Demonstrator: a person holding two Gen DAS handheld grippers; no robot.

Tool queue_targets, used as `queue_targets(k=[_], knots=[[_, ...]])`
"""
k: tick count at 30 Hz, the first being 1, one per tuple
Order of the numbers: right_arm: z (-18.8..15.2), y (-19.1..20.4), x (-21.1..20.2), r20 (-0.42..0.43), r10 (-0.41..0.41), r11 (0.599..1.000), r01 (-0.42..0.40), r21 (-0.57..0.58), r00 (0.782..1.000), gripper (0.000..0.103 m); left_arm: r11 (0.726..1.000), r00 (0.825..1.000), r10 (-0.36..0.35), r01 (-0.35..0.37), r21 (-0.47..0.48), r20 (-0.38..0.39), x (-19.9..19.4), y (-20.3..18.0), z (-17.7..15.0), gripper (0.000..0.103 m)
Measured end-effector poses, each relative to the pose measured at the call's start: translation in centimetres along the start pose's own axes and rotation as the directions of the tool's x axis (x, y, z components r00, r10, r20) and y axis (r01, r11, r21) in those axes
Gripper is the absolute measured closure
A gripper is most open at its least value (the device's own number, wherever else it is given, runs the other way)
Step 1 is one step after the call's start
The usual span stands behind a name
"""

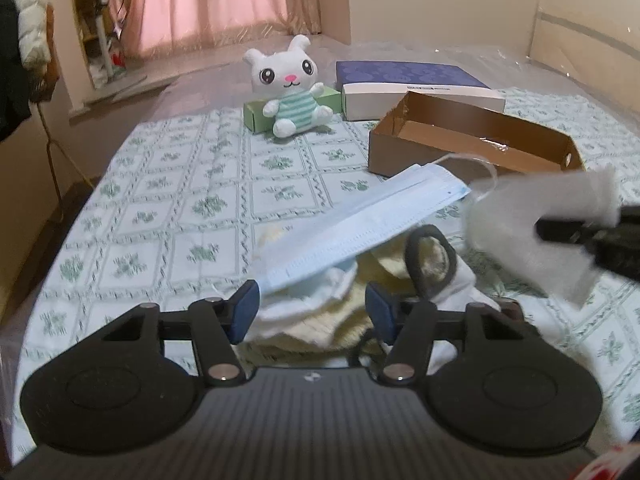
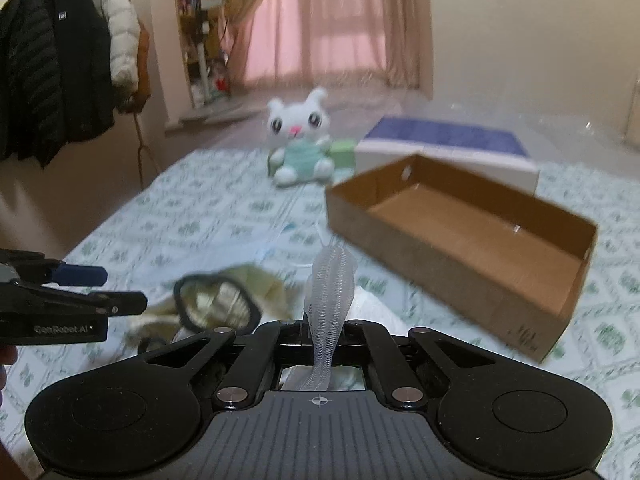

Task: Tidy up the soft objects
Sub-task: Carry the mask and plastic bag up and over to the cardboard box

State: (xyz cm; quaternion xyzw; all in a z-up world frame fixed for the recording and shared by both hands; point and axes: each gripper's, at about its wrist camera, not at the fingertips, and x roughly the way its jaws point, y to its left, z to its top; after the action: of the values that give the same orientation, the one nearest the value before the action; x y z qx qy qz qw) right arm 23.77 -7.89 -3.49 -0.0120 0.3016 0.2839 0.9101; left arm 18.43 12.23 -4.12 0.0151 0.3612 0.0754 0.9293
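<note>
A pile of soft things lies on the patterned bedspread: a blue face mask (image 1: pixel 360 228), white cloths (image 1: pixel 308 304), a cream knit piece and a black hair band (image 1: pixel 430 264). My left gripper (image 1: pixel 312 312) is open, its blue pads on either side of the white cloth under the mask. My right gripper (image 2: pixel 324 340) is shut on a white mesh strip (image 2: pixel 330 300) and holds it above the pile; the strip also shows in the left wrist view (image 1: pixel 536 232). The hair band (image 2: pixel 216 304) lies to its left. An open brown cardboard box (image 2: pixel 480 240) stands to the right.
A white plush bunny (image 1: pixel 294 88) sits on a green box (image 1: pixel 260 118) at the far end. A blue-lidded white box (image 1: pixel 416 88) lies behind the brown box (image 1: pixel 472 140). Coats (image 2: pixel 60 80) hang left of the bed. Pink curtains hang at the back.
</note>
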Motion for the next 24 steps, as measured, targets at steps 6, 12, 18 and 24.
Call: queue_targets(k=[6,12,18,24], knots=[[1.1,-0.8,-0.1,0.029,0.001,1.0,-0.002,0.017,1.0,0.1,0.993,0.999,0.006,-0.01,0.117,0.032,1.9,-0.3,0.9,0.048],[1.4,-1.1,0.1,0.032,0.006,1.0,-0.007,0.028,0.999,0.1,0.965,0.999,0.008,-0.017,0.262,0.037,4.1,-1.9,0.8,0.064],[1.3,-1.5,-0.2,0.035,0.002,0.999,-0.003,0.036,0.999,0.1,0.957,0.999,-0.014,0.001,0.291,0.044,5.0,-2.3,0.9,0.097],[1.7,-1.7,-1.3,0.075,-0.004,1.0,0.002,0.027,0.997,0.1,0.962,0.995,-0.003,-0.024,0.272,0.099,4.0,-2.0,1.7,0.1]])
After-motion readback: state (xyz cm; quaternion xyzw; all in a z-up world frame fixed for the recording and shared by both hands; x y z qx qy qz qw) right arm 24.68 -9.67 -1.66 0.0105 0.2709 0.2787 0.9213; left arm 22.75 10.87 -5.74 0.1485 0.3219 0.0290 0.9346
